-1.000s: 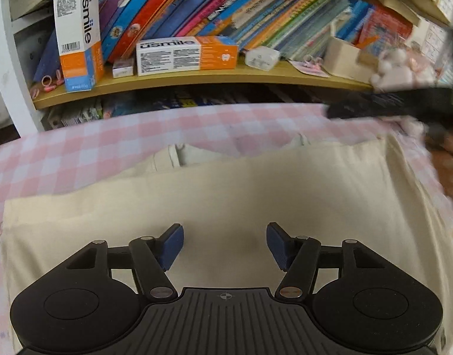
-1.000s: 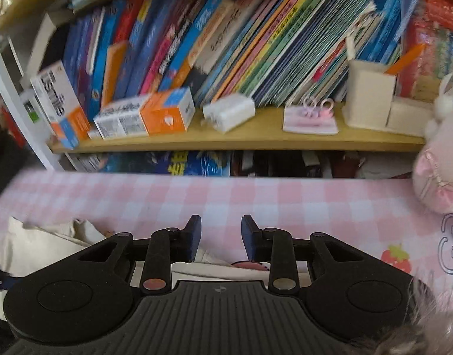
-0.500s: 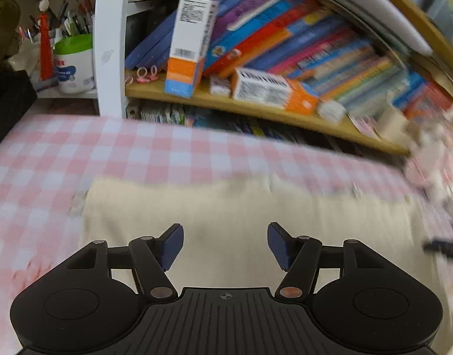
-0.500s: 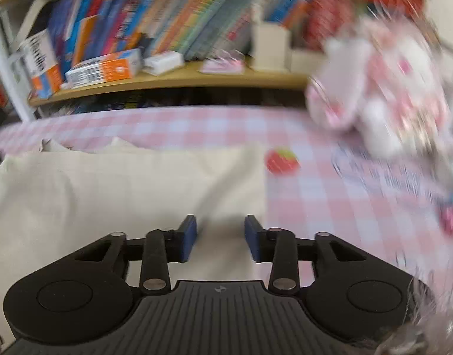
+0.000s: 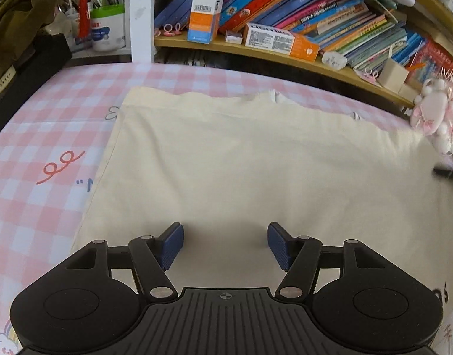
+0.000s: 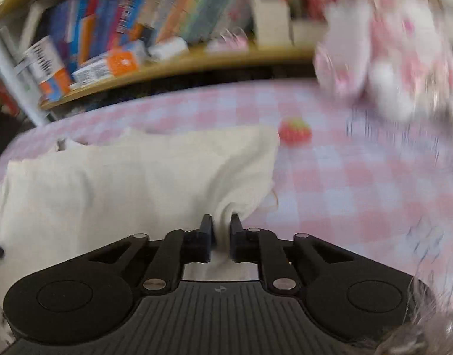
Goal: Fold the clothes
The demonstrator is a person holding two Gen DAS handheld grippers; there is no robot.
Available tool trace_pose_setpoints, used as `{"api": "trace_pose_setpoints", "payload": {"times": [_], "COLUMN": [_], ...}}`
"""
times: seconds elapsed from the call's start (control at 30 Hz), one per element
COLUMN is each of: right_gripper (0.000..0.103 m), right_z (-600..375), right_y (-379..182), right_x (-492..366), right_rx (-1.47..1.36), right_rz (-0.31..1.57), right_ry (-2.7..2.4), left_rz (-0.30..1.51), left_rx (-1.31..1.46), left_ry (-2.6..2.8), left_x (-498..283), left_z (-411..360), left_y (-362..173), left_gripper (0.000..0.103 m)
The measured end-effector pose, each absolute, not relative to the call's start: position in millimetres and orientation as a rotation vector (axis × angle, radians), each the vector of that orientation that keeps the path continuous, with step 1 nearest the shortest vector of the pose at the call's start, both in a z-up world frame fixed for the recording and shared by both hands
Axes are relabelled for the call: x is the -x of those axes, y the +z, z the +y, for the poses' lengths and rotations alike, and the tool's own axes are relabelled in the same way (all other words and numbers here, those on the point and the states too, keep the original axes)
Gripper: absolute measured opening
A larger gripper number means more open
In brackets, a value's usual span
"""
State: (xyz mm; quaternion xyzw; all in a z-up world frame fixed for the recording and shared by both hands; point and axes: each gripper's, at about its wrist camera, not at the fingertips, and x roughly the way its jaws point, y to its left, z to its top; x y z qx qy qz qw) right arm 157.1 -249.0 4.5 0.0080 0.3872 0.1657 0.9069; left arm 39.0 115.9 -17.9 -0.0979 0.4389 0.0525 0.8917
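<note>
A cream garment (image 5: 256, 159) lies folded flat on the pink checked tablecloth (image 5: 48, 148). My left gripper (image 5: 225, 244) hovers open above the garment's near left part, nothing between its blue pads. In the right wrist view the same garment (image 6: 122, 177) fills the left half. My right gripper (image 6: 221, 230) is shut on a bunched pinch of the garment near its right edge, and the cloth puckers up between the pads. The right gripper's tip (image 5: 448, 173) shows as a dark blur at the far right of the left wrist view.
A wooden shelf (image 5: 285, 56) with slanted books and toothpaste boxes (image 5: 281, 41) runs along the back. A pink plush toy (image 5: 433, 112) sits at the right end. A white post (image 5: 142, 14) and a pen pot (image 5: 106, 26) stand back left. A strawberry print (image 6: 294, 130) marks the cloth.
My left gripper swung leftward over the garment, staying open. My right gripper moved to the garment's right edge and closed on a pinch of cloth.
</note>
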Motion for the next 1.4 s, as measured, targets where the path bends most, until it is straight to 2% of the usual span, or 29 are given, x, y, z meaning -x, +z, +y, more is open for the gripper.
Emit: {"api": "trace_pose_setpoints", "payload": {"times": [0.13, 0.27, 0.43, 0.63, 0.87, 0.93, 1.0, 1.07, 1.17, 1.3, 1.4], "right_gripper": [0.01, 0.01, 0.03, 0.037, 0.046, 0.043, 0.018, 0.012, 0.011, 0.012, 0.014], "right_z": [-233, -231, -247, -282, -298, -293, -288, -285, -280, -280, -280], "right_y": [26, -6, -11, -2, -8, -11, -10, -3, 14, -6, -10], "right_x": [-138, -163, -164, -109, -47, -38, -34, -27, -11, -15, -16], "right_rx": [0.094, 0.105, 0.026, -0.09, -0.168, -0.149, -0.109, -0.083, -0.038, -0.032, -0.034], "right_rz": [0.669, 0.827, 0.861, 0.931, 1.011, 0.992, 0.989, 0.961, 0.868, 0.95, 0.944], "right_ry": [0.328, 0.262, 0.23, 0.294, 0.332, 0.316, 0.307, 0.317, 0.321, 0.273, 0.264], "left_rz": [0.914, 0.918, 0.915, 0.835, 0.891, 0.884, 0.891, 0.902, 0.913, 0.916, 0.919], "left_rx": [0.195, 0.188, 0.226, 0.266, 0.248, 0.241, 0.216, 0.189, 0.163, 0.156, 0.179], "left_ry": [0.117, 0.115, 0.12, 0.049, 0.076, 0.075, 0.073, 0.074, 0.08, 0.086, 0.106], "left_x": [-40, -40, -35, -8, 1, 2, 1, -1, -5, -4, -3], "left_z": [114, 113, 117, 113, 111, 111, 108, 106, 103, 102, 105], "left_y": [-20, -19, -13, 1, -16, -17, -17, -17, -17, -17, -16], "left_gripper": [0.064, 0.064, 0.066, 0.066, 0.066, 0.067, 0.067, 0.067, 0.069, 0.07, 0.07]}}
